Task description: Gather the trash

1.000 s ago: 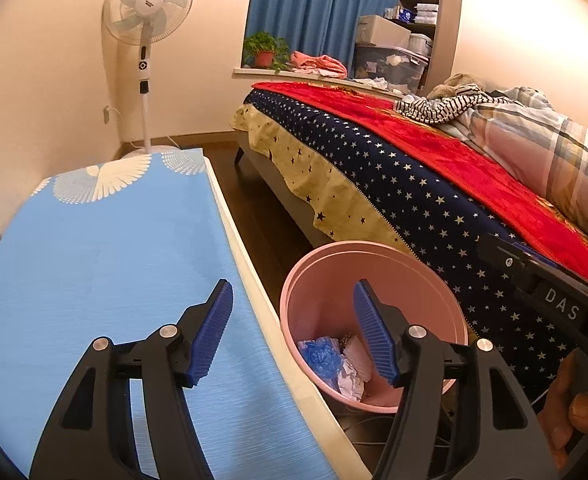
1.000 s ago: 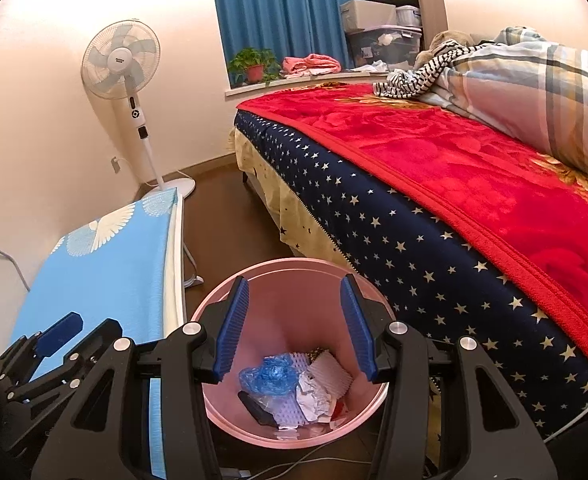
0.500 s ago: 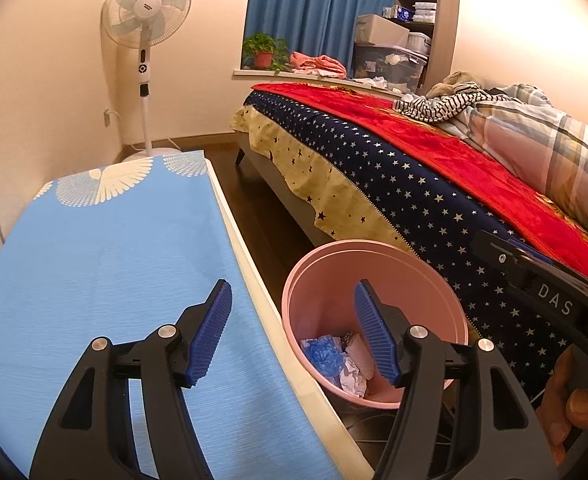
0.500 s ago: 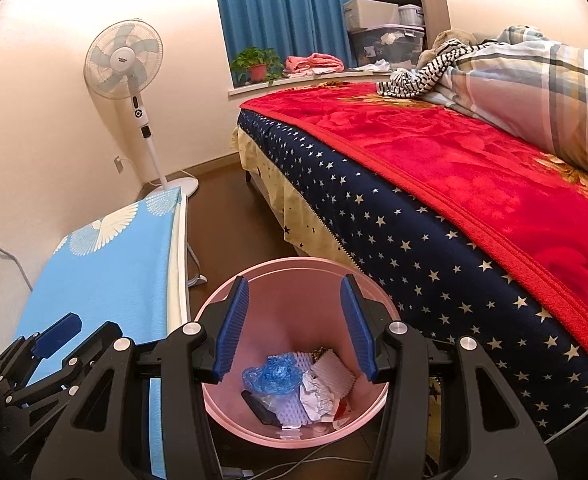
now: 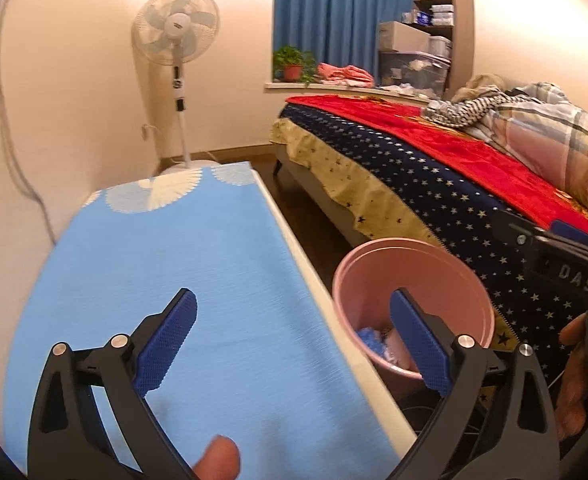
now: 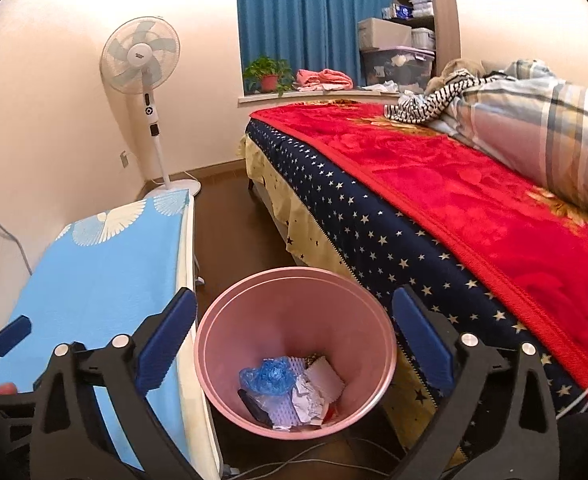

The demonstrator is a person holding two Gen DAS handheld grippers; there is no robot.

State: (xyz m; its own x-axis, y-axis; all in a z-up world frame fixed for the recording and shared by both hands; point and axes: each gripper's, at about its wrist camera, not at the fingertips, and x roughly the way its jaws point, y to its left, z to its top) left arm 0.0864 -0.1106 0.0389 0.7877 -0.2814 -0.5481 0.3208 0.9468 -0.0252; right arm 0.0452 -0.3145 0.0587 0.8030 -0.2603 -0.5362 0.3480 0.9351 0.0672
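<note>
right gripper (image 6: 294, 328): my jaws opening, empty | bin (image 6: 294, 308) lower centre, right under | left gripper (image 5: 292, 330): jaws opening, empty, over tabletop (image 5: 154, 264)

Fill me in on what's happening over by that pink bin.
A person is collecting trash with a two-finger gripper in each hand. The right gripper hangs over the pink bin and the left gripper over the blue-covered board beside it. Both sets of jaws are opening with nothing between them. Crumpled paper and a blue wrapper lie at the bottom of the bin.
</note>
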